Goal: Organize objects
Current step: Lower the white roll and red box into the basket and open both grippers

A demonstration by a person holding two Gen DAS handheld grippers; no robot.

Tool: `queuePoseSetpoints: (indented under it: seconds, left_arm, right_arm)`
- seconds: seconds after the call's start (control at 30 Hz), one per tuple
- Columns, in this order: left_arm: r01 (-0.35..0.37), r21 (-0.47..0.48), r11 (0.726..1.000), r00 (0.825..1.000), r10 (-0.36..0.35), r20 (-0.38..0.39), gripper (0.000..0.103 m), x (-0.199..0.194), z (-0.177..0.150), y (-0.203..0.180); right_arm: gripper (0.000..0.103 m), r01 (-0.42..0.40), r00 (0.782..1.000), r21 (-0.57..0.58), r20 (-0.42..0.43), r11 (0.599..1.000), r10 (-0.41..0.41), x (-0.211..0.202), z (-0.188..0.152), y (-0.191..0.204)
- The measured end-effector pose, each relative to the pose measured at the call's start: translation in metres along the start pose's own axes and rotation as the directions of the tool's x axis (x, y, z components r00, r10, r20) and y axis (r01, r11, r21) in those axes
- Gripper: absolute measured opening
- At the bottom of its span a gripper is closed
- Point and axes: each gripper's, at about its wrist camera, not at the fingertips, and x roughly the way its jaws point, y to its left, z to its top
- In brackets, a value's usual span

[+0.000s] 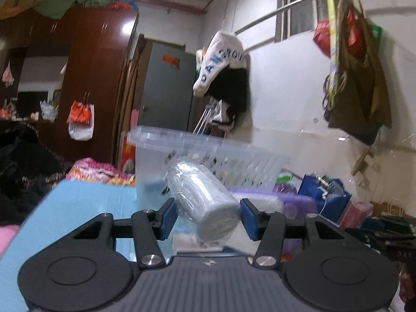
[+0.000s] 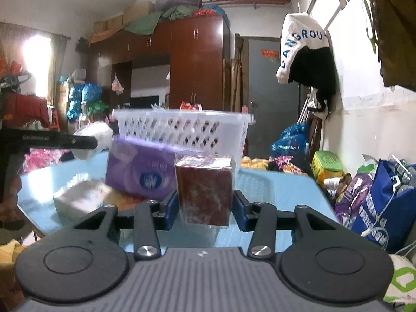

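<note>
Left gripper (image 1: 208, 217): fingers pinching a plastic-wrapped roll (image 1: 204, 202), tilted, far end toward 11 o'clock, held above the blue counter (image 1: 85, 202). Basket (image 1: 208, 161) just behind the roll at 12 o'clock; frame blurred.

Right gripper (image 2: 205, 212): fingers close on either side of a dark red wrapped block (image 2: 204, 189), upright. Left pad seems to touch; a narrow gap may remain at the right pad, so a firm grip cannot be confirmed.

Right view only: purple tissue pack (image 2: 141, 167) at 10 o'clock of the block, leaning against the white basket (image 2: 182, 130); a pale flat packet (image 2: 78, 197) lying at 9 o'clock; the other gripper's arm with the white roll (image 2: 95, 140) at far left. Left view only: window and hanging bags (image 1: 358, 78) at 2 o'clock.
</note>
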Motion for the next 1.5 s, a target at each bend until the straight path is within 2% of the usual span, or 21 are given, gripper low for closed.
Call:
queuePoseSetpoints:
  seconds: [0.17,0.3,0.4,0.5,0.63,0.8,0.97,1.37,1.4,1.43,1.47,1.5]
  left_arm:
    - [0.027,0.032,0.999,0.999,-0.029,0.039,0.056,-0.003,0.037,-0.01]
    - [0.051,0.053,0.997,0.998,-0.053,0.039,0.056,0.02,0.081,-0.02]
    - [0.031,0.079,0.996,0.999,-0.031,0.009,0.056,0.05,0.111,-0.025]
    - [-0.024,0.073,0.997,0.997,0.029,-0.07,0.056,0.088,0.13,-0.017]
    - [-0.116,0.075,0.99,0.974,0.128,-0.188,0.056,0.137,0.134,0.005]
    - [-0.142,0.087,0.986,0.961,0.159,-0.225,0.056,0.151,0.128,0.016]
    - [-0.143,0.099,0.985,0.955,0.164,-0.246,0.056,0.159,0.125,0.018]
    - [-0.155,0.095,0.983,0.953,0.174,-0.249,0.057,0.168,0.124,0.023]
    - [-0.145,0.105,0.984,0.956,0.166,-0.243,0.064,0.167,0.124,0.022]
    - [-0.139,0.12,0.983,0.957,0.165,-0.238,0.072,0.167,0.123,0.019]
    - [-0.144,0.137,0.98,0.958,0.172,-0.228,0.09,0.165,0.123,0.017]
    - [-0.15,0.149,0.977,0.96,0.18,-0.216,0.098,0.163,0.122,0.015]
  right_arm:
    - [0.047,-0.017,0.998,-0.044,0.063,0.999,0.02,0.003,0.046,-0.001]
    - [0.047,-0.026,0.997,-0.091,0.068,0.996,0.032,0.031,0.092,0.003]
    - [0.047,-0.036,0.999,-0.131,0.017,0.991,0.039,0.07,0.124,0.006]
    - [0.047,-0.012,0.998,-0.141,-0.068,0.99,0.002,0.118,0.143,0.005]
    - [0.048,0.001,0.98,-0.104,-0.199,0.995,-0.022,0.173,0.145,-0.003]
    - [0.048,-0.016,0.956,-0.065,-0.293,0.998,-0.004,0.202,0.131,-0.009]
    - [0.048,-0.022,0.953,-0.034,-0.303,0.999,0.01,0.201,0.124,-0.015]
    - [0.048,-0.02,0.95,-0.028,-0.313,0.999,0.01,0.208,0.131,-0.02]
    - [0.05,-0.018,0.952,-0.027,-0.305,0.999,0.009,0.206,0.131,-0.02]
    - [0.061,-0.011,0.956,-0.028,-0.294,1.0,0.003,0.206,0.131,-0.021]
    - [0.07,0.001,0.961,-0.028,-0.278,1.0,-0.009,0.203,0.131,-0.021]
    - [0.089,0.016,0.966,-0.028,-0.257,0.999,-0.023,0.199,0.132,-0.022]
